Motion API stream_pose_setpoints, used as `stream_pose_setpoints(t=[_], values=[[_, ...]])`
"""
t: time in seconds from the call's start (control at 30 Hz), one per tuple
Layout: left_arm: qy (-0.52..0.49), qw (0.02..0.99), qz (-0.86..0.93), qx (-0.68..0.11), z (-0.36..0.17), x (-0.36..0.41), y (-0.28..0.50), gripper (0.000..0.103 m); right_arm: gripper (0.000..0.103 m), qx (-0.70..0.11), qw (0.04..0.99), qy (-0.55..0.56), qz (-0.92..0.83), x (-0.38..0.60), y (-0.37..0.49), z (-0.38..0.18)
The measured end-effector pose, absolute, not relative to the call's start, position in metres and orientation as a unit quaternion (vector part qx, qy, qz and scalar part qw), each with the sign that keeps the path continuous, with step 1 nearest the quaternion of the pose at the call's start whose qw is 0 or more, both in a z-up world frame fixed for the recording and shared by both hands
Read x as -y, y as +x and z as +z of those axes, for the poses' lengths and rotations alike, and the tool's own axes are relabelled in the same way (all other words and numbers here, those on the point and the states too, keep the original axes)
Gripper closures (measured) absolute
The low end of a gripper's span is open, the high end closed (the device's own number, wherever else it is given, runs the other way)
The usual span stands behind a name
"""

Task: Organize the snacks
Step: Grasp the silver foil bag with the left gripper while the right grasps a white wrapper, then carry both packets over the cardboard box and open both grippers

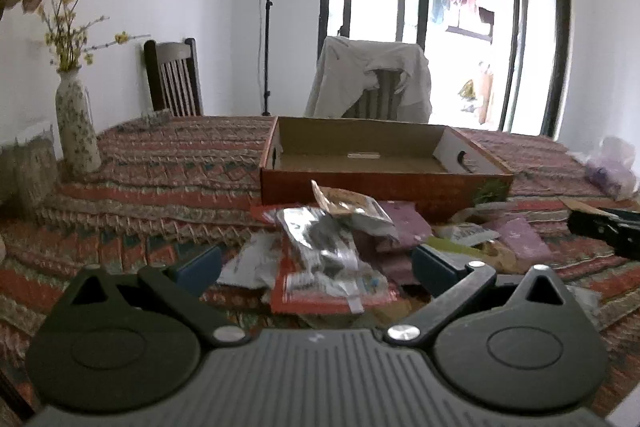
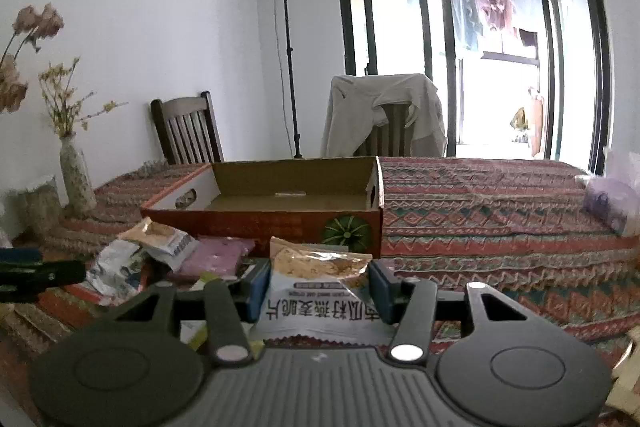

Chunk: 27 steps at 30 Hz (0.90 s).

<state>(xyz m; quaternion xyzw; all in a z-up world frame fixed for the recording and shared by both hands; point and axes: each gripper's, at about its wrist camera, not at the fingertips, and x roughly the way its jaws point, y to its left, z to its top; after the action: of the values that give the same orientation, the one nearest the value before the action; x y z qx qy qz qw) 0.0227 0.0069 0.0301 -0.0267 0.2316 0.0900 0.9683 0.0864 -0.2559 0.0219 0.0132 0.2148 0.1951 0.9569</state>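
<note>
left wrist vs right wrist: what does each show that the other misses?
Left wrist only: left tongs open over a crinkled silver foil packet.

Right wrist only: right tongs shut on a white-and-clear oat crisp bag; green pumpkin print on the box front.

Both: shallow brown cardboard box, holding no snacks; speckled ceramic vase; patterned woven tablecloth.
</note>
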Motion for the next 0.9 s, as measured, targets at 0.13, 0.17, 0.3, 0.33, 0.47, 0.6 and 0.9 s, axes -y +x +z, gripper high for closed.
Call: stream_pose_setpoints(t=[0.13,0.17,0.3,0.33,0.47,0.6,0.9], values=[[-0.009,0.961,0.110,-0.254,0.028,-0.002,0.049,0.000,0.052,-0.216,0.957,0.022,0.193,0.254,0.086,0.016],[-0.008,0.958,0.115,-0.262,0.026,-0.001,0.056,0.000,0.052,-0.217,0.957,0.023,0.193,0.254,0.086,0.015],[0.000,0.948,0.147,-0.283,0.015,0.002,0.084,0.000,0.052,-0.222,0.956,0.027,0.191,0.254,0.085,0.011],[0.002,0.945,0.153,-0.288,0.012,0.003,0.090,0.000,0.052,-0.223,0.956,0.029,0.191,0.254,0.085,0.010],[-0.010,0.939,0.162,-0.302,0.001,-0.001,0.102,0.030,0.052,-0.225,0.955,0.029,0.191,0.254,0.082,0.008],[-0.051,0.943,0.143,-0.296,-0.002,-0.015,0.091,0.049,0.052,-0.224,0.955,0.030,0.191,0.254,0.081,0.007],[-0.068,0.959,0.109,-0.252,0.016,-0.038,0.048,0.058,0.052,-0.220,0.956,0.035,0.193,0.252,0.079,0.007]])
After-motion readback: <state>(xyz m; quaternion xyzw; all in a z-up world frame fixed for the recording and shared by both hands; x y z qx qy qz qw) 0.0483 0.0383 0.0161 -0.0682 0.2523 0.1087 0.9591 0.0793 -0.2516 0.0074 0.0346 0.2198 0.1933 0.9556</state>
